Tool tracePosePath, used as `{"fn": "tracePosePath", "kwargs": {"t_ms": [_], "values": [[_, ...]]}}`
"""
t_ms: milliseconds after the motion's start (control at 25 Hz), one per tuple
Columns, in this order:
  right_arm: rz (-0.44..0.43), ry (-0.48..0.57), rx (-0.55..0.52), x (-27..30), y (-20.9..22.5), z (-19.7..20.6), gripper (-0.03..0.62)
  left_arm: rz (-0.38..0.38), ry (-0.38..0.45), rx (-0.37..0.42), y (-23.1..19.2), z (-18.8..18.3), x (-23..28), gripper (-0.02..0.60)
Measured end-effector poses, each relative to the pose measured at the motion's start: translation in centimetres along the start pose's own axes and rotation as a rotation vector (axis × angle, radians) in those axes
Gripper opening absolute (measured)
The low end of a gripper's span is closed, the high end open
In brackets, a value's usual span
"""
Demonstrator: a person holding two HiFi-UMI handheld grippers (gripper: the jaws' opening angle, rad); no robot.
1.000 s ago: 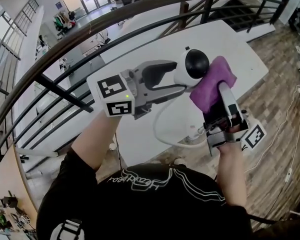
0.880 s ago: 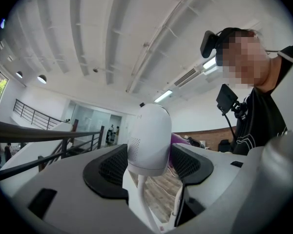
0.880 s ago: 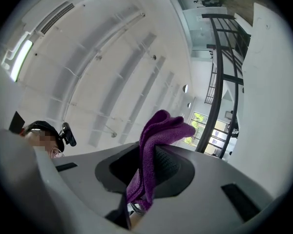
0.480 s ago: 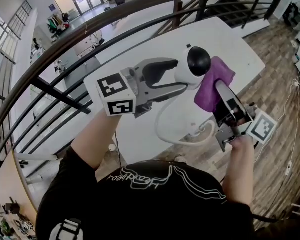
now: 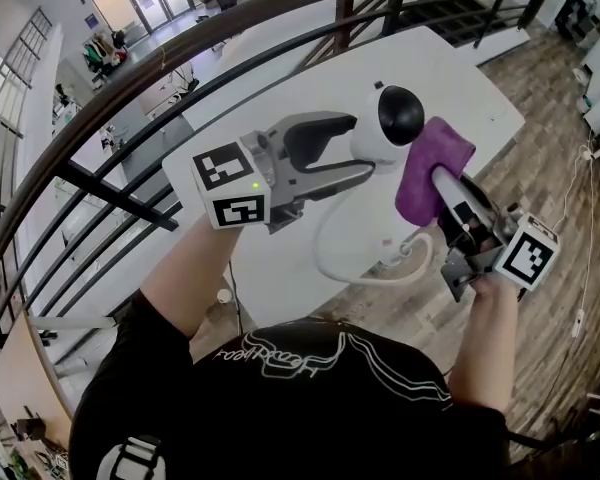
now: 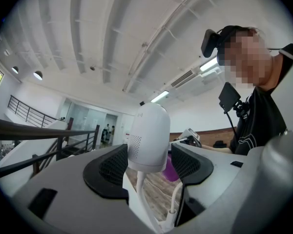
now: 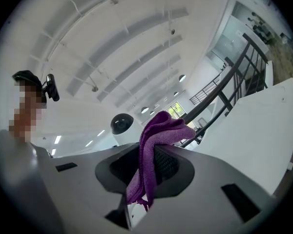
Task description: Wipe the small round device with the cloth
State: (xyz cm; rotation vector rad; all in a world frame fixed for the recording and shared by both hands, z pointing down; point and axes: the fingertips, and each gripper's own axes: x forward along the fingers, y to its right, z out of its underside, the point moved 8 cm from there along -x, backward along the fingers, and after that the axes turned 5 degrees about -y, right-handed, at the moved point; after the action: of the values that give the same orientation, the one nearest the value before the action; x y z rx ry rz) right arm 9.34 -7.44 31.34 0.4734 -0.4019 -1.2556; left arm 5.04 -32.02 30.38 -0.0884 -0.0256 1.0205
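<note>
purple cloth point(image 5: 432, 173) in upturned right gripper point(image 5: 446, 190) beside device point(image 5: 388, 125) (left gripper point(image 5: 363, 153) clamps it)

The small round device point(image 5: 388, 126) sits between the jaws of the left gripper point(image 6: 147, 162), held above the table point(image 5: 480, 78). Its cable point(image 5: 345, 268) drops from its underside and loops to the right, ending near the right gripper point(image 7: 144, 167). The cloth point(image 5: 430, 173) is clamped in that gripper's jaws. Its free end juts past them, just beside the device's right side. A railing point(image 5: 130, 78) crosses behind both grippers.
</note>
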Motion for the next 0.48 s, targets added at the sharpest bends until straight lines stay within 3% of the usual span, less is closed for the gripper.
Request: {"fn": "tracePosePath", "kwargs": {"t_ms": [200,480], "values": [[0.001,-0.021,-0.234,-1.3,-2.5,-1.6,0.063,-0.014,0.009,-0.067,-0.1,0.5,-0.5,0.287],[0.035,-0.037,-0.581,-2.0,-6.5,-2.2,0.063,-0.091,-0.003,-0.094,0.3,1.3,-0.9,0.287]]}}
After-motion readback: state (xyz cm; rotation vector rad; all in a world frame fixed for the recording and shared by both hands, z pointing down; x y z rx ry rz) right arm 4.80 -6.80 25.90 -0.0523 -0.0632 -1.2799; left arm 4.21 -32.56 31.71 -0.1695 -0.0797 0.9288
